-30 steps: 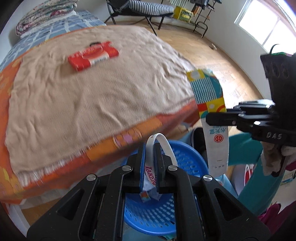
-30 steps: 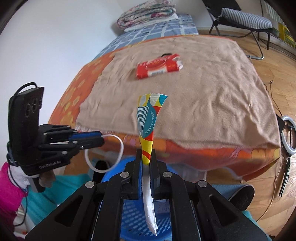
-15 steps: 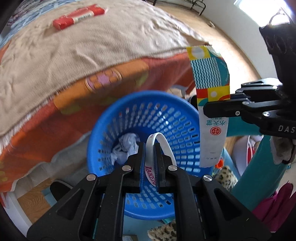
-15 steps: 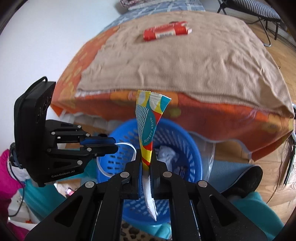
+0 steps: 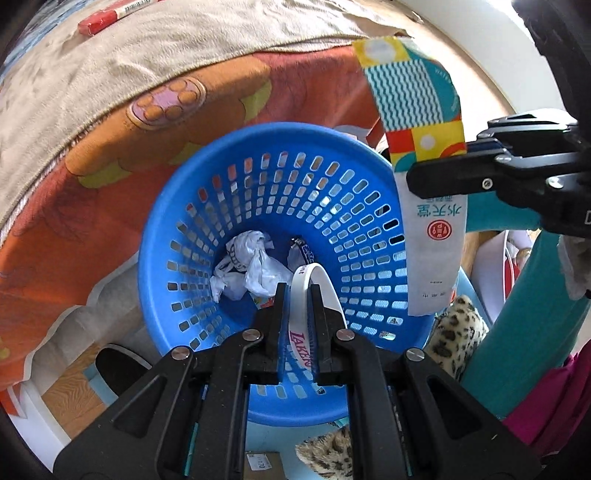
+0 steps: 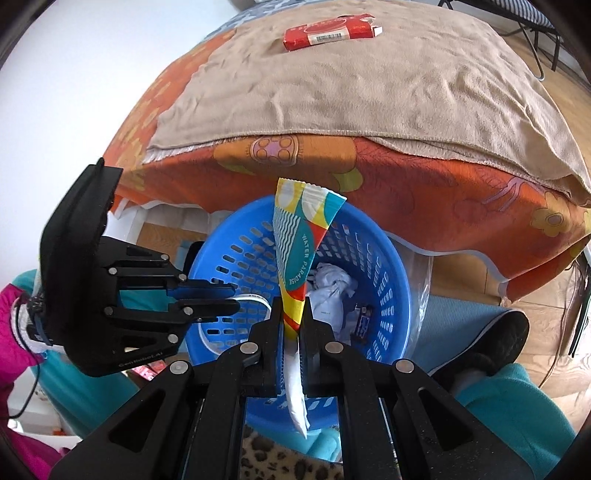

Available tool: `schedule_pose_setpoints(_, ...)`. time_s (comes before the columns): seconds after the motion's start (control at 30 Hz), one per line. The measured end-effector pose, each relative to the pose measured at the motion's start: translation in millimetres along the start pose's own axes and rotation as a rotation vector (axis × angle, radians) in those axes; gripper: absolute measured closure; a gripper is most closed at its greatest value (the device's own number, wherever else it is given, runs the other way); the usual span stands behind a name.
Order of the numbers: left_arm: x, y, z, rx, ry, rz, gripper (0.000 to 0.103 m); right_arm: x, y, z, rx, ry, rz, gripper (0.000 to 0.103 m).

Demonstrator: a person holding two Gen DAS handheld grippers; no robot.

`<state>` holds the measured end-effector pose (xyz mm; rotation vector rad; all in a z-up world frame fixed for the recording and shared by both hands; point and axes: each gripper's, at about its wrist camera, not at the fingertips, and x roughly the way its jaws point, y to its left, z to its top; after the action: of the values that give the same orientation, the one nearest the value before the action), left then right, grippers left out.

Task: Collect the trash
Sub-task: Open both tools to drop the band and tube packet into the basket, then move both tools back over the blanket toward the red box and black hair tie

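left gripper clamped on white wristband, poised over blue basket for dropping | right gripper pinched colourful wrapper above same basket | red pack lay far on bed, uncollected

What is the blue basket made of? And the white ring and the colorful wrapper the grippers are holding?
The blue basket looks like smooth molded plastic, with rows of punched slots. The white ring, printed with letters, seems to be bendy rubber or silicone, a wristband probably. The colorful wrapper looks like thin glossy plastic film with a crimped zigzag top edge.
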<state>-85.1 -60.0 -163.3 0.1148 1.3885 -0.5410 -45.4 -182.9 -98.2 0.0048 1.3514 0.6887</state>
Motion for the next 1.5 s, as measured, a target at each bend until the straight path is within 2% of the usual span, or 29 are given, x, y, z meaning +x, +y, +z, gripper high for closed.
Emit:
schedule_pose_setpoints(0.03, 0.9, -0.1, 0.4, 0.001, 0.002, 0.001, 0.090, 0.0, 0.7, -0.2, -0.005, -0.002, -0.005, 0.098)
schedule_pose_setpoints(0.1, 0.0, -0.7, 0.7, 0.003, -0.003, 0.005, 0.077, 1.3, 1.4, -0.4, -0.011, 0.005, -0.024, 0.098)
schedule_pose_setpoints(0.17, -1.0, -1.7, 1.3, 0.004, -0.007, 0.006, 0.074, 5.4, 0.6, -0.2, -0.004, 0.018, -0.038, 0.096)
schedule_pose_setpoints(0.33, 2.1, -1.3, -0.1, 0.003, 0.005, 0.010, 0.072, 10.2, -6.2, -1.9, 0.014, 0.040, -0.049, 0.092)
schedule_pose_setpoints(0.4, 4.0, -1.2, -0.5, 0.002, 0.013, 0.016, 0.071, 11.7, -7.5, -2.2, 0.018, 0.047, -0.055, 0.085)
schedule_pose_setpoints(0.47, 4.7, -0.4, -0.6, -0.004, 0.019, 0.017, 0.071, 12.2, -7.7, -2.4, 0.019, 0.047, -0.049, 0.072)
schedule_pose_setpoints(0.53, 4.9, 0.2, -0.5, -0.008, 0.019, 0.016, 0.071, 11.9, -7.2, -2.7, 0.014, 0.045, -0.050, 0.065)
schedule_pose_setpoints(0.87, -2.5, 7.5, 5.3, -0.023, 0.000, 0.014, 0.071, 13.3, -10.1, 0.7, 0.017, 0.040, -0.060, 0.064)
schedule_pose_setpoints(1.23, -27.9, 25.1, 35.8, -0.036, -0.067, 0.029, 0.071, -6.9, -20.5, 25.3, 0.016, -0.094, -0.099, 0.064)
schedule_pose_setpoints(1.3, -36.1, 32.0, 44.2, -0.034, -0.085, 0.038, 0.071, -12.1, -24.3, 33.6, 0.027, -0.124, -0.105, 0.060)
schedule_pose_setpoints(1.33, -39.6, 34.5, 48.4, -0.031, -0.092, 0.044, 0.071, -15.5, -26.8, 38.5, 0.031, -0.142, -0.105, 0.053)
schedule_pose_setpoints(1.37, -45.1, 39.4, 53.4, -0.030, -0.103, 0.054, 0.071, -18.4, -28.3, 43.2, 0.032, -0.162, -0.105, 0.050)
schedule_pose_setpoints(1.5, -60.5, 58.2, 68.9, -0.047, -0.139, 0.074, 0.071, -33.7, -31.5, 65.9, -0.023, -0.243, -0.130, 0.050)
